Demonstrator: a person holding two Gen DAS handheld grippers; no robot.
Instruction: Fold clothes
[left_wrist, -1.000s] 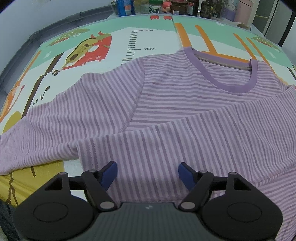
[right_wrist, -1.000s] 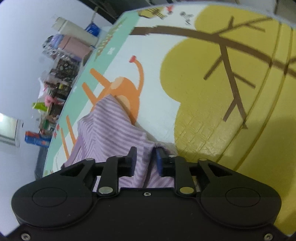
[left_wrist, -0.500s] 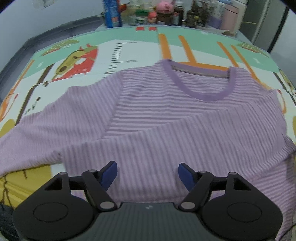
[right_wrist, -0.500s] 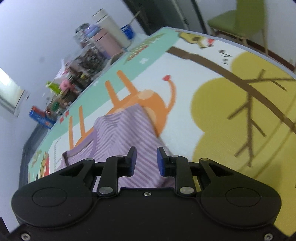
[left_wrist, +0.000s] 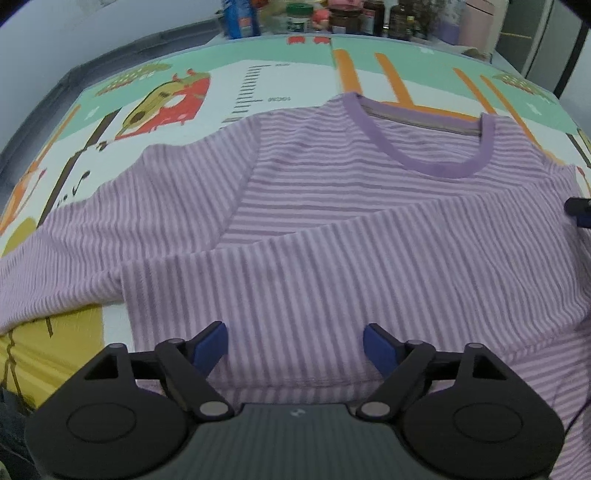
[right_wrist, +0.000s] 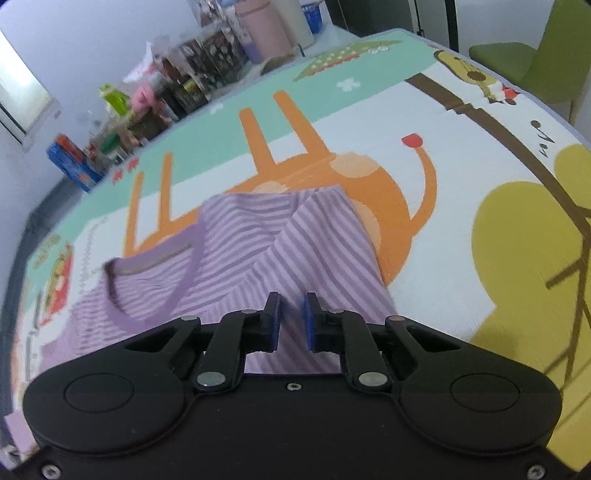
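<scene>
Right gripper (right_wrist: 291, 319) swung from the mat's (left_wrist: 266, 85) yellow corner toward the shirt (left_wrist: 332, 229).
Its jaws had just been closing, narrow gap, shirt beneath, nothing pinched. Left gripper (left_wrist: 295, 347) had just widened, spread above the near hem. Shirt lay flat mid-mat, right sleeve folded across.

- The left gripper (left_wrist: 295, 345) had a black body, a ribbed grey middle plate, blue finger pads and silver pivot pins.
- The right gripper (right_wrist: 291, 321) looked alike, with small corner screws.
</scene>
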